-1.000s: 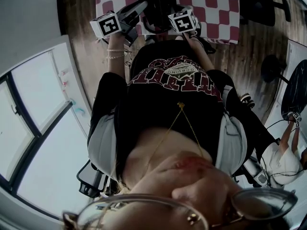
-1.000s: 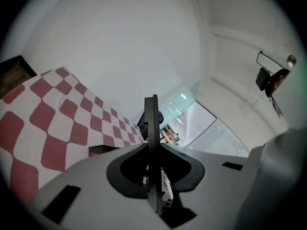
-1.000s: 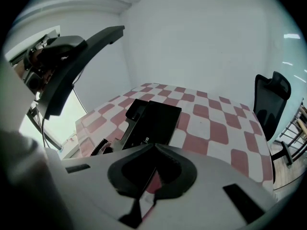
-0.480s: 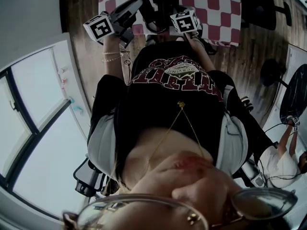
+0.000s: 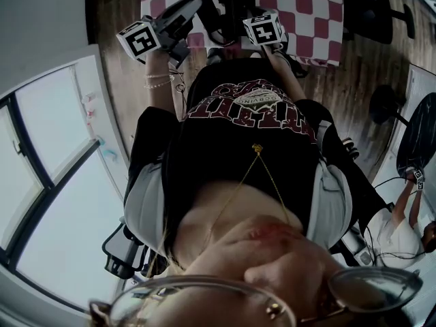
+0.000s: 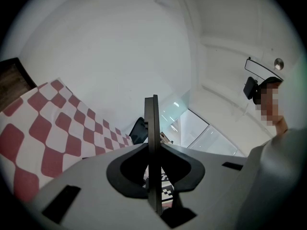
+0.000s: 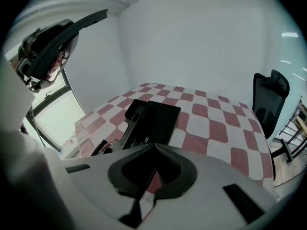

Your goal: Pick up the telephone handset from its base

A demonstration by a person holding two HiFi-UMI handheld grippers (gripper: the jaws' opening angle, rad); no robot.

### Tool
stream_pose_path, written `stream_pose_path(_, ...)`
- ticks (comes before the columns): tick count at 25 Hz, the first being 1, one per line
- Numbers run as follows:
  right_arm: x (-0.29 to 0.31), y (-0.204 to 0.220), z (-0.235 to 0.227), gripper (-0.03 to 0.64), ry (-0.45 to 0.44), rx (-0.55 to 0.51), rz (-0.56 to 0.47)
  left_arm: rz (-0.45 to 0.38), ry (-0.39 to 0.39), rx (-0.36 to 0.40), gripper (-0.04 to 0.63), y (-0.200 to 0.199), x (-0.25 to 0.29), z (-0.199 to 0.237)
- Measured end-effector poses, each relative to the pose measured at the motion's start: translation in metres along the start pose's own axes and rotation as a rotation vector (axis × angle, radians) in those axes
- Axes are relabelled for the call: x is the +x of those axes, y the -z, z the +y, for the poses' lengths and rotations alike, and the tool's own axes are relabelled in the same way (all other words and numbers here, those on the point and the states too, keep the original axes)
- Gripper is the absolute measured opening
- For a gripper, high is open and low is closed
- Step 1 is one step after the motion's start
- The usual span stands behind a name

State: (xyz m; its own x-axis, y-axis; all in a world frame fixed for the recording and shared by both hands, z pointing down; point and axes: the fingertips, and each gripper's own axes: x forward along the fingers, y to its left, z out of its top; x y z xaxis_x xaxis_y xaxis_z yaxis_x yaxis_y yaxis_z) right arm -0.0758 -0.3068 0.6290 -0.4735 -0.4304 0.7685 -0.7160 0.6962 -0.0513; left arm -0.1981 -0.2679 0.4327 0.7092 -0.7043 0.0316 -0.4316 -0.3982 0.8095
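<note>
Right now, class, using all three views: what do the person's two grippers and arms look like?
Both the left gripper and the right gripper have pale grey shells with a dark oval opening and dark jaws, toothed on the right. Each carries a white marker cube printed with black squares. The left wrist wears thin bracelets; the top is a black T-shirt.

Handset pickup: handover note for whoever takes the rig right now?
Left tool: shut on the handset, held up in the air, clear of the base.
Right tool: jaws together, empty, aimed down at the base; contact with it unclear.
Base sits on the checked table; what looks like its coiled cord lies beside it.
Done: handset is off its base.
Left: just hold it steady.
</note>
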Motion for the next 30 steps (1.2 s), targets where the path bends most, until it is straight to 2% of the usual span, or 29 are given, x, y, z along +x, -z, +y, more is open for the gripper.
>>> stream_pose_path(13,0.004,0.001,-0.003,0.02,-0.001,0.049,-0.004,0.025,0.006,0.017,0.081,0.0,0.006,-0.004)
stream_pose_path(21,0.001,-0.002,0.0,0.02,0.0,0.03,-0.011,0.036,0.024,-0.021,0.081,0.008,0.005,0.004)
stream_pose_path(30,0.003,-0.003,0.0,0.02,-0.004,0.027,-0.011,0.053,0.008,-0.006,0.081,0.006,0.008,0.008)
